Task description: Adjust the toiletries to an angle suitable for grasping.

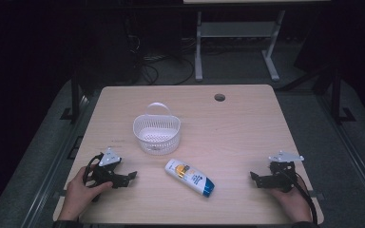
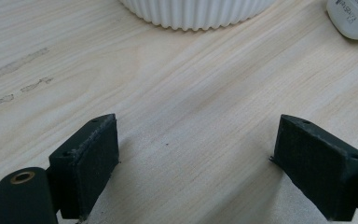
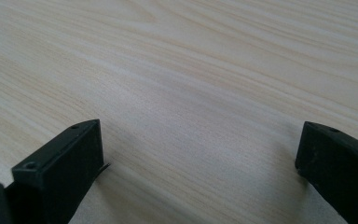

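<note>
A white ribbed basket (image 1: 156,133) with a handle stands near the middle of the wooden table (image 1: 228,123). In front of it lies a white bottle (image 1: 189,176) with a blue cap and a yellow label, on its side. My left gripper (image 1: 132,176) rests on the table at the front left, open, with bare wood between its jaws. Its own view has the basket's wall (image 2: 196,11) ahead and the bottle's end (image 2: 354,18) at the top right. My right gripper (image 1: 253,176) rests at the front right, open over bare wood (image 3: 196,93).
A round cable hole (image 1: 219,97) sits near the table's far edge. Beyond the table stand a white desk frame (image 1: 237,33) and cables on a dark floor. Open tabletop lies between the bottle and the right gripper.
</note>
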`<action>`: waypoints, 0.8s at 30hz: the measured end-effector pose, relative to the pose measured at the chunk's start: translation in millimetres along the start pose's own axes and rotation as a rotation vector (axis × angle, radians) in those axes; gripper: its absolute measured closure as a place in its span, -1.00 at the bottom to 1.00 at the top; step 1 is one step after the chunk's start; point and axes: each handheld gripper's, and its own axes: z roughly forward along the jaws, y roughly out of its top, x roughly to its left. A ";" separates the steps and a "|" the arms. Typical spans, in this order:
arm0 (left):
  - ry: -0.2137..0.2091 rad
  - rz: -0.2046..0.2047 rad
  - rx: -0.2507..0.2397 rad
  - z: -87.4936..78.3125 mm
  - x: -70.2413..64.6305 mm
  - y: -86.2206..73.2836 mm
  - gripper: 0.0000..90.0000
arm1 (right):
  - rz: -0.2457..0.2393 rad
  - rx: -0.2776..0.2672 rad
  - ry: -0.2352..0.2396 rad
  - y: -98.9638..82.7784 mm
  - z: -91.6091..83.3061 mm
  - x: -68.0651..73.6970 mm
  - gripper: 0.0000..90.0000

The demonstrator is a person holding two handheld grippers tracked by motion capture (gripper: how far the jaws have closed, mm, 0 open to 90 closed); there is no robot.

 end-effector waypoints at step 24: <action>0.002 -0.003 -0.001 0.2 0.3 0.2 -0.71 | 0.001 0.007 0.060 6.0 -15.5 4.4 0.05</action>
